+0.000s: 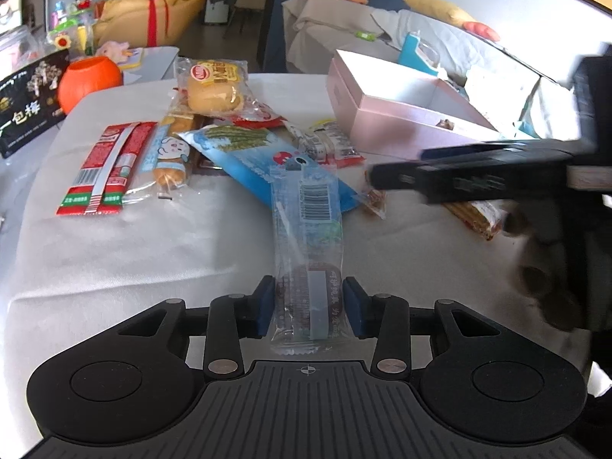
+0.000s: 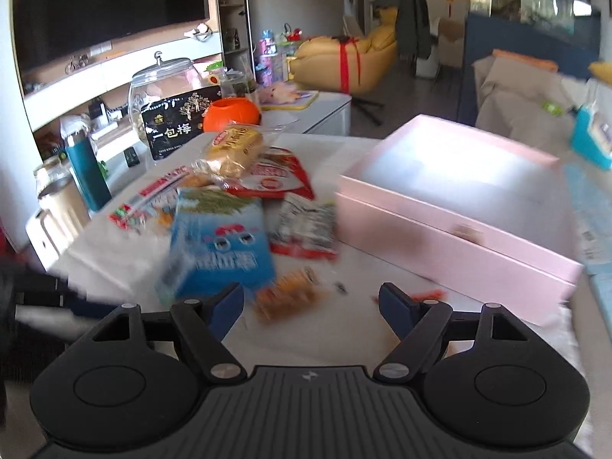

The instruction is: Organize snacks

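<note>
left gripper (image 1: 310,308) clamped on the near end of a long clear snack packet (image 1: 306,237), blue pads (image 1: 266,304) pressed against both edges over a dark round filling; packet stretching away over the white tablecloth (image 1: 114,252), barcode up, far end overlapping a blue seaweed-stick bag (image 1: 248,153). beyond it, a loose pile: red and green wrapper (image 1: 103,168) at the left, a cartoon-printed sausage-bread pack (image 1: 172,157) just beside it, a bun in clear wrap (image 1: 216,86) further back, a red-edged black and white packet (image 1: 325,141) to the right. open pink box (image 1: 397,114) at the right rear of the table, a small dark item visible inside. right gripper (image 2: 311,304) released, jaws spread wide and holding nothing, hovering low above a small orange crumbly snack pack (image 2: 287,296), view blurred. same blue bag (image 2: 222,244) just ahead on the left, red-edged packet (image 2: 306,229) touching its right side, pink box (image 2: 459,222) to the right. in the left wrist view, right gripper's black body (image 1: 478,178) blurred, stretched across the right side above a striped stick packet (image 1: 474,216). orange pumpkin-shaped bucket (image 1: 90,82) and black plum bag (image 1: 30,103) off the table's far left edge.
</note>
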Motion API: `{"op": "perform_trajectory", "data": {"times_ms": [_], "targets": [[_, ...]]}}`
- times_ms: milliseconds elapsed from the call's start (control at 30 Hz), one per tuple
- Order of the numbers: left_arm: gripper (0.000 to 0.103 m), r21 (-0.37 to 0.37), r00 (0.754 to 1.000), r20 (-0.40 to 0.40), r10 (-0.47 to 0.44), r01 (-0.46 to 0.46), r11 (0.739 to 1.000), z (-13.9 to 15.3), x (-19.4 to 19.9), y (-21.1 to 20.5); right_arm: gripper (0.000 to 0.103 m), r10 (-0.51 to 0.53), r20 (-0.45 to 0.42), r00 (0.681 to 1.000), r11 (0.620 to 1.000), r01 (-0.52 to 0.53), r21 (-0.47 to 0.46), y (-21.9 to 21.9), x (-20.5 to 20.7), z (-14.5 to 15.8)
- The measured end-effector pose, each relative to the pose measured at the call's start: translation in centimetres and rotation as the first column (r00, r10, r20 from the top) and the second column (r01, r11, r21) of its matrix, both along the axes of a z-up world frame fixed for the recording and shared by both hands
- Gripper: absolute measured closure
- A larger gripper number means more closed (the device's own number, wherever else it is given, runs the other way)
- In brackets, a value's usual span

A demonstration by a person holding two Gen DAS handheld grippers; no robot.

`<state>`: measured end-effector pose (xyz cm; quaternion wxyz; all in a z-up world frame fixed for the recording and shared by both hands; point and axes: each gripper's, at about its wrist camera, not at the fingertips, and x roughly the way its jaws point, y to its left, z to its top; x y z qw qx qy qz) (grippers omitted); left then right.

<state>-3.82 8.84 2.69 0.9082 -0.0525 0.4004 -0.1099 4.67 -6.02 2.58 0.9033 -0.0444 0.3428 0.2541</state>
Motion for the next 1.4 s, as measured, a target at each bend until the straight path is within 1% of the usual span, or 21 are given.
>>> {"op": "perform_trajectory", "data": {"times_ms": [100,200,300,333,400,500,567,600,633,667,800,833,867,900,967,1033,1100,1167,1233,1333,1400], "targets": [[0.059,-0.014,1.0,0.009,0.005,-0.005,1.0,0.3,-0.3,0.2,0.028,-0.008,-0.006,1.0,0.999,0.007,-0.048,1.6,1.3,-0.8],[0.059,-0.031,1.0,0.018,0.015,-0.015,0.999,0.5,-0.5,0.5,0.034,-0.002,-0.033,0.999,0.997,-0.001,-0.074,1.4,1.4,-1.7],[0.059,-0.051,1.0,0.015,0.023,-0.022,0.998,0.2,-0.1,0.5,0.057,0.009,-0.095,0.995,0.998,-0.016,-0.066,0.5,1.4,-2.4],[0.06,-0.058,1.0,0.013,0.022,-0.021,0.998,0.1,0.0,0.4,0.062,0.008,-0.083,0.997,0.998,-0.014,-0.068,0.4,1.1,-2.3],[0.06,-0.07,1.0,0.01,0.012,-0.011,0.997,-0.1,0.2,0.0,0.065,0.022,-0.085,0.996,0.997,-0.028,-0.068,0.3,1.0,-2.2],[0.06,-0.062,1.0,0.006,-0.006,0.006,0.998,-0.2,0.2,-0.5,0.066,0.028,-0.051,0.998,0.996,-0.032,-0.083,0.7,0.9,-2.0],[0.06,-0.054,1.0,0.005,-0.008,0.008,0.999,-0.1,0.0,-0.6,0.077,0.046,-0.039,0.998,0.994,-0.05,-0.097,1.2,0.9,-2.0],[0.06,-0.053,1.0,0.006,-0.004,0.004,0.999,0.0,0.0,-0.6,0.08,0.06,-0.04,0.997,0.993,-0.063,-0.095,1.2,0.8,-1.8],[0.06,-0.054,1.0,0.009,0.0,0.001,0.999,0.2,0.0,-0.5,0.081,0.073,-0.038,0.997,0.993,-0.076,-0.087,1.3,0.7,-1.5],[0.06,-0.057,1.0,0.014,0.003,-0.002,0.998,0.4,0.1,-0.5,0.085,0.084,-0.033,0.996,0.994,-0.086,-0.074,1.1,0.4,-1.1],[0.061,-0.09,0.998,0.058,-0.01,0.016,0.996,2.3,1.2,-0.6,0.085,0.075,0.009,0.997,0.997,-0.075,-0.011,-0.9,-0.6,1.6],[0.065,-0.102,0.997,0.077,-0.012,0.02,0.995,2.9,1.8,-0.7,0.085,0.064,0.025,0.998,0.998,-0.064,0.003,-1.5,-0.8,2.4],[0.084,-0.113,0.995,0.098,-0.012,0.023,0.993,3.6,2.3,-0.9,0.085,0.047,0.046,0.998,0.999,-0.048,0.022,-2.3,-0.9,3.4],[0.088,-0.13,0.992,0.127,-0.017,0.034,0.991,4.4,3.1,-1.2,0.085,0.028,0.068,0.997,0.999,-0.031,0.042,-3.2,-0.9,4.3],[0.087,-0.148,0.984,0.174,-0.028,0.054,0.988,5.8,4.7,-1.9,0.085,-0.012,0.097,0.995,0.997,0.004,0.083,-4.9,-0.7,6.0],[0.087,-0.131,0.973,0.229,-0.04,0.072,0.989,7.2,6.4,-2.9,0.085,-0.054,0.13,0.99,0.994,0.04,0.106,-6.4,0.0,7.5],[0.087,-0.134,0.969,0.245,-0.037,0.072,0.988,8.1,7.7,-3.4,0.085,-0.109,0.171,0.979,0.991,0.093,0.1,-7.4,0.8,8.4],[0.084,-0.121,0.967,0.252,-0.037,0.069,0.99,8.4,7.8,-3.6,0.085,-0.143,0.173,0.975,0.987,0.127,0.1,-8.2,1.6,8.8],[0.083,-0.073,0.971,0.236,-0.043,0.062,0.995,7.9,7.3,-3.9,0.085,-0.137,0.16,0.978,0.987,0.122,0.101,-8.6,1.6,8.5],[0.082,-0.041,0.987,0.145,-0.067,0.074,0.996,5.7,6.2,-4.1,0.085,-0.099,0.116,0.988,0.993,0.091,0.075,-8.3,1.0,6.7],[0.082,-0.024,0.992,0.083,-0.095,0.098,0.995,4.2,5.3,-4.8,0.085,-0.081,0.073,0.994,0.996,0.078,0.051,-8.0,0.4,4.8]]}}
